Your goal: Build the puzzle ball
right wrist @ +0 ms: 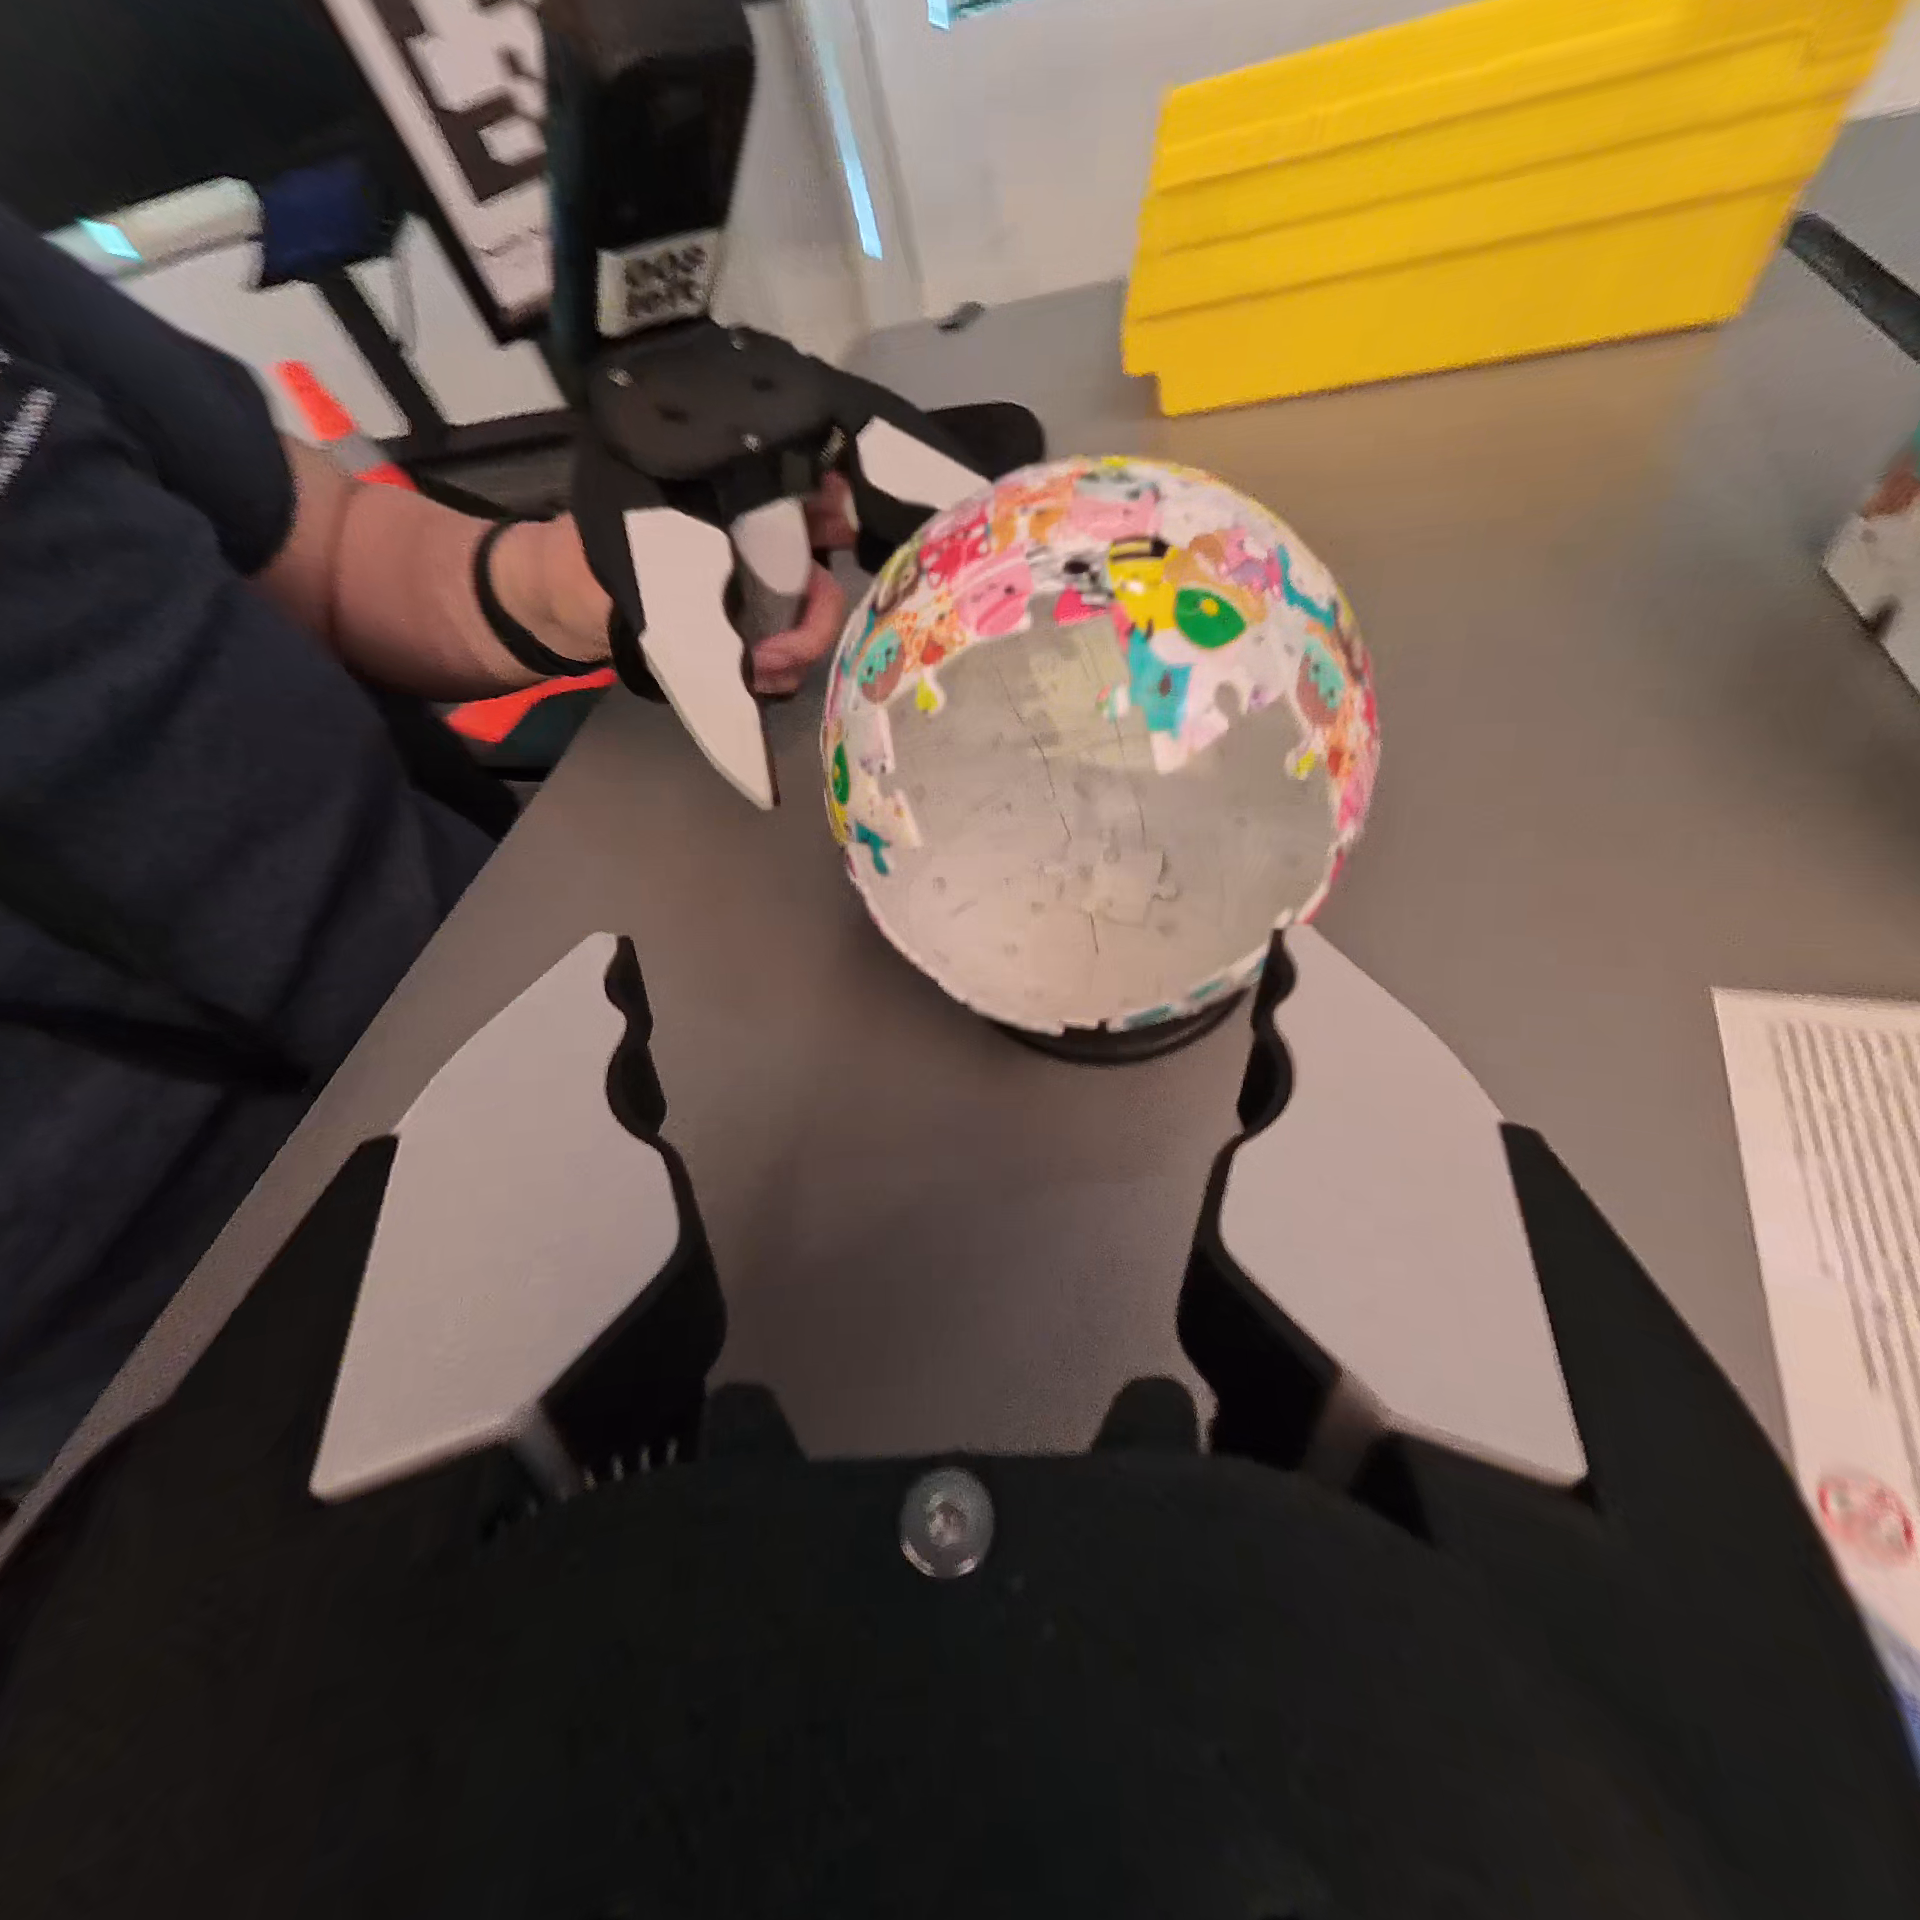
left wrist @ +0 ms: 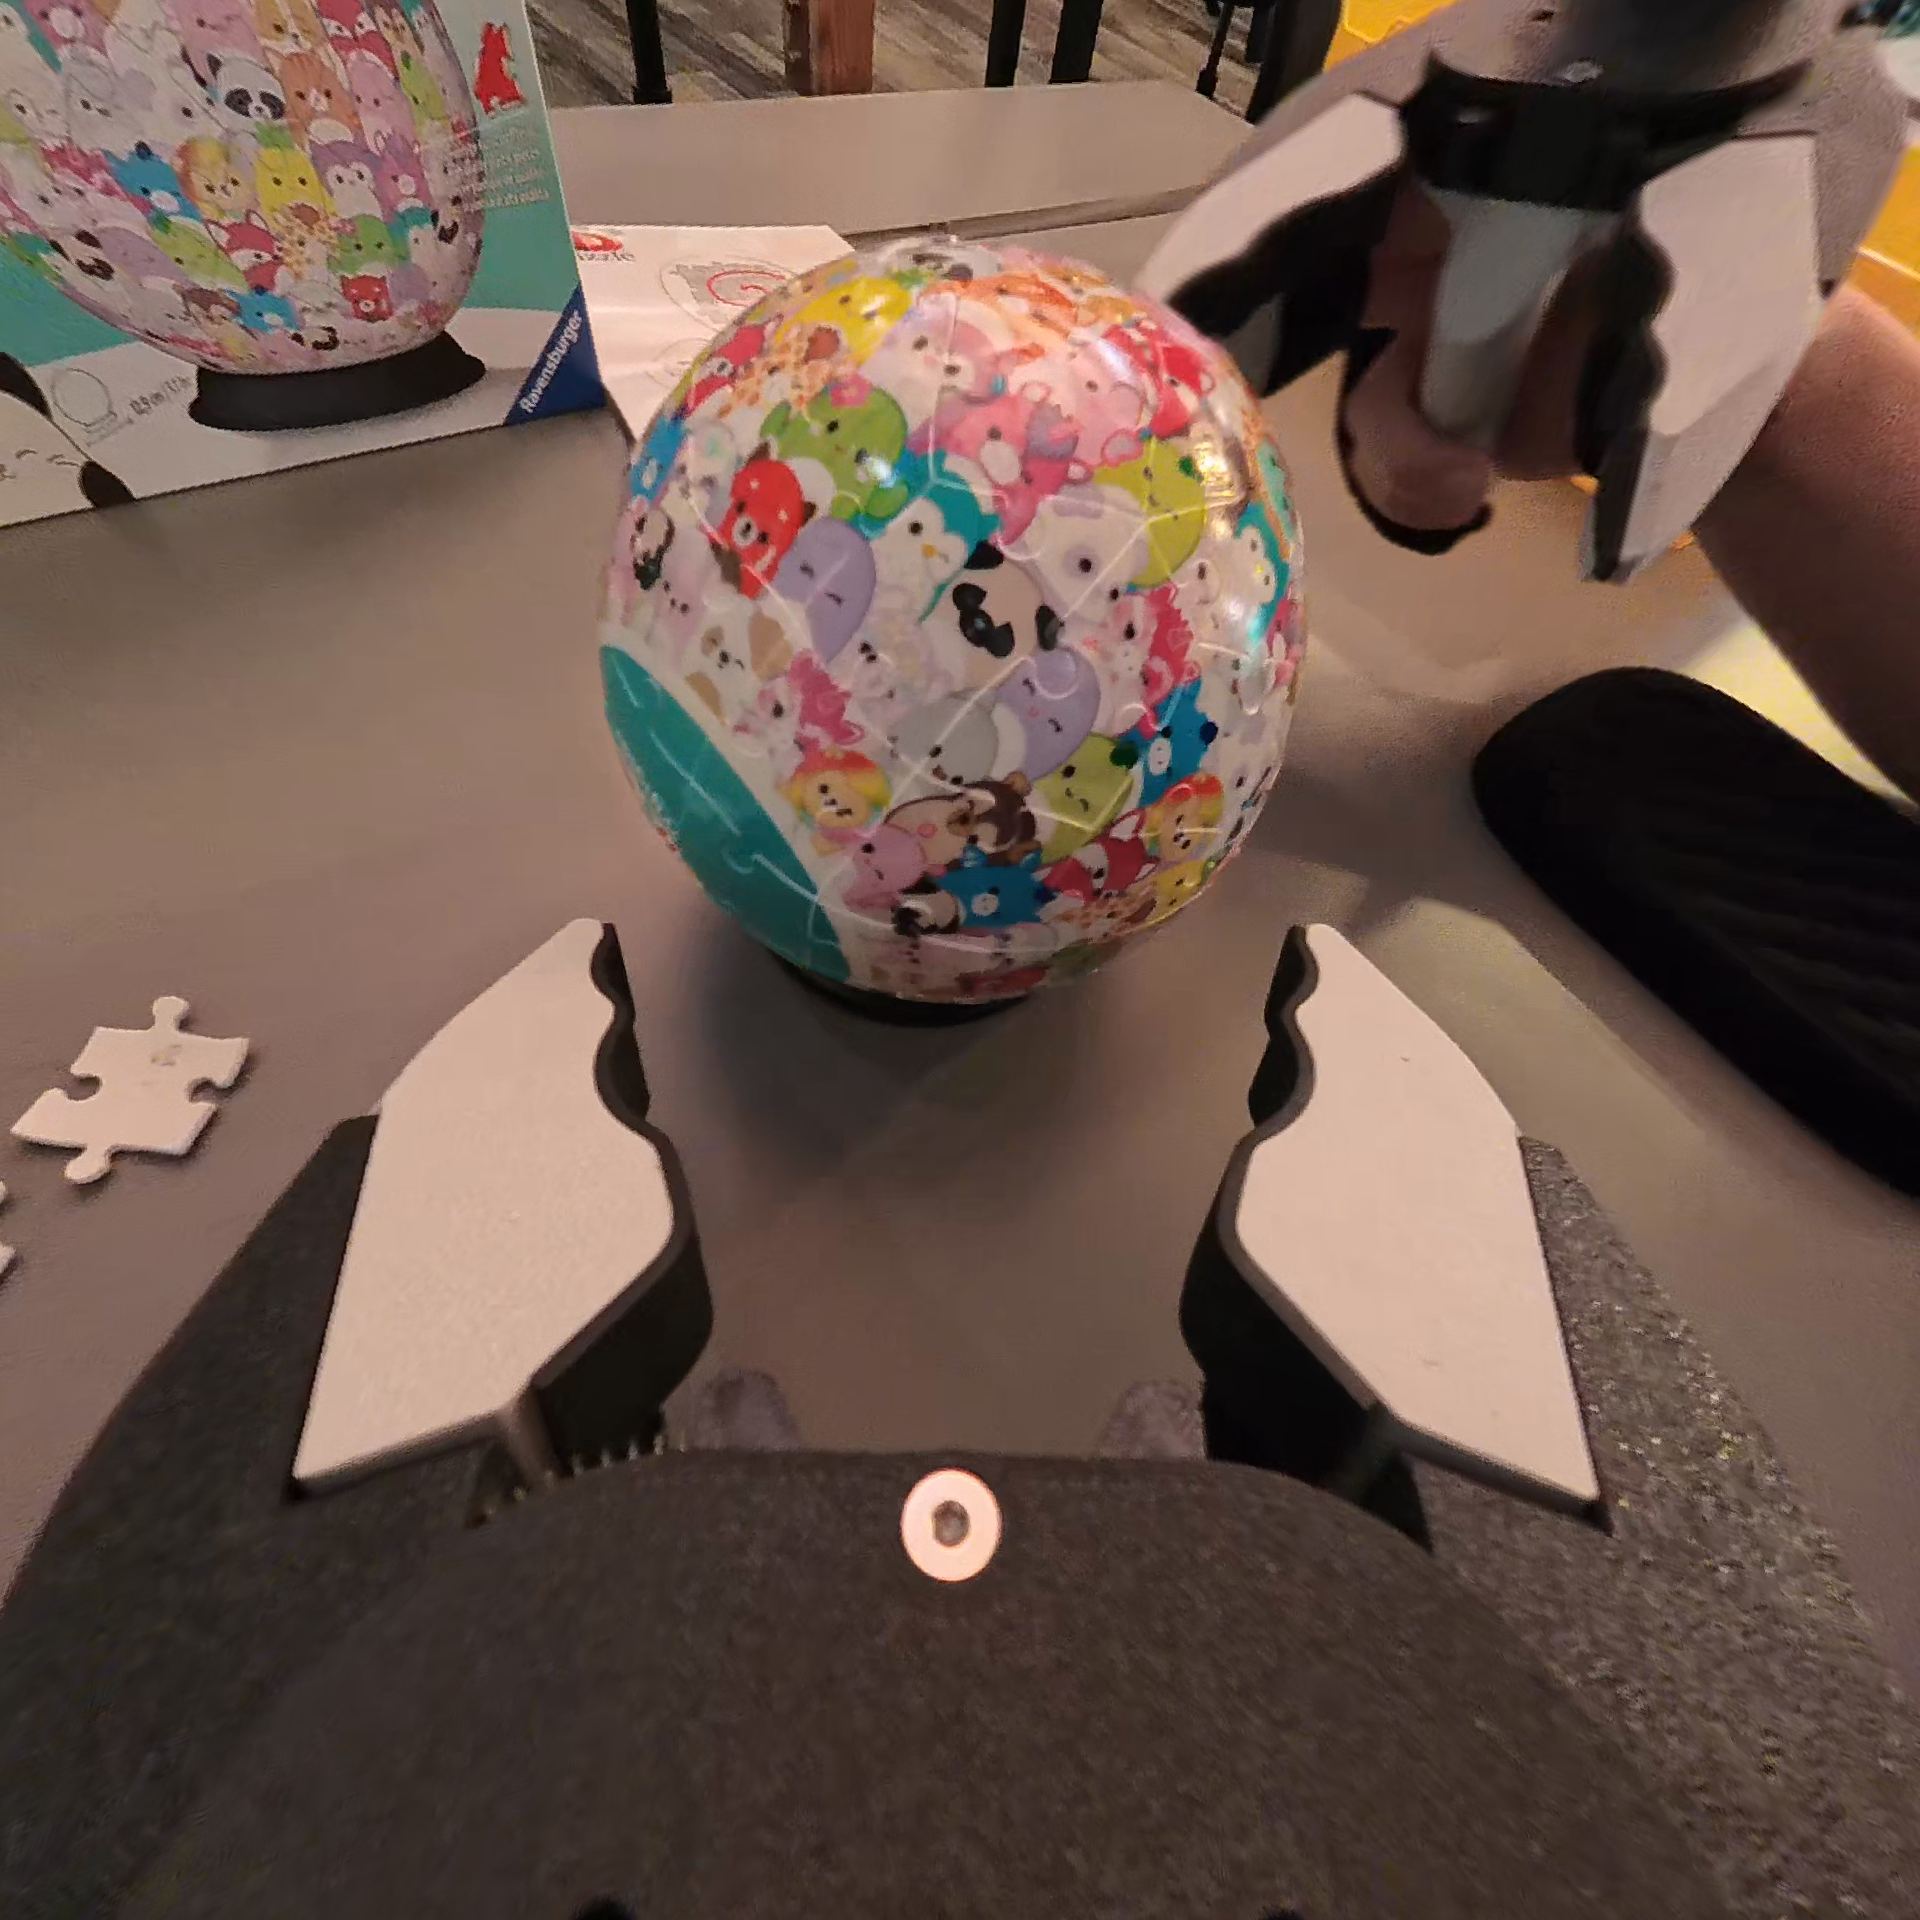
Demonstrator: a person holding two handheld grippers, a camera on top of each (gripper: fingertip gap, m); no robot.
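Note:
The colourful puzzle ball (left wrist: 951, 634) stands on a black ring stand (left wrist: 894, 1003) on the grey table. In the right wrist view the ball (right wrist: 1101, 738) shows a large gap through which I see the pale inner side of its far pieces. My left gripper (left wrist: 951, 935) is open and empty, just in front of the ball; it also shows in the right wrist view (right wrist: 862, 623). My right gripper (right wrist: 951, 940) is open and empty, close to the ball's lower side, and shows in the left wrist view (left wrist: 1382, 384). A loose piece (left wrist: 135, 1086) lies white side up at the left.
The puzzle box (left wrist: 260, 239) stands at the back left, with an instruction sheet (left wrist: 707, 281) behind the ball; the sheet also lies at the right (right wrist: 1829, 1247). Yellow bins (right wrist: 1475, 208) are stacked at the far end. A person's arm (right wrist: 416, 582) reaches in over the table edge. To the loose piece (left wrist: 135, 1086): left tips about 11 cm, right tips about 25 cm.

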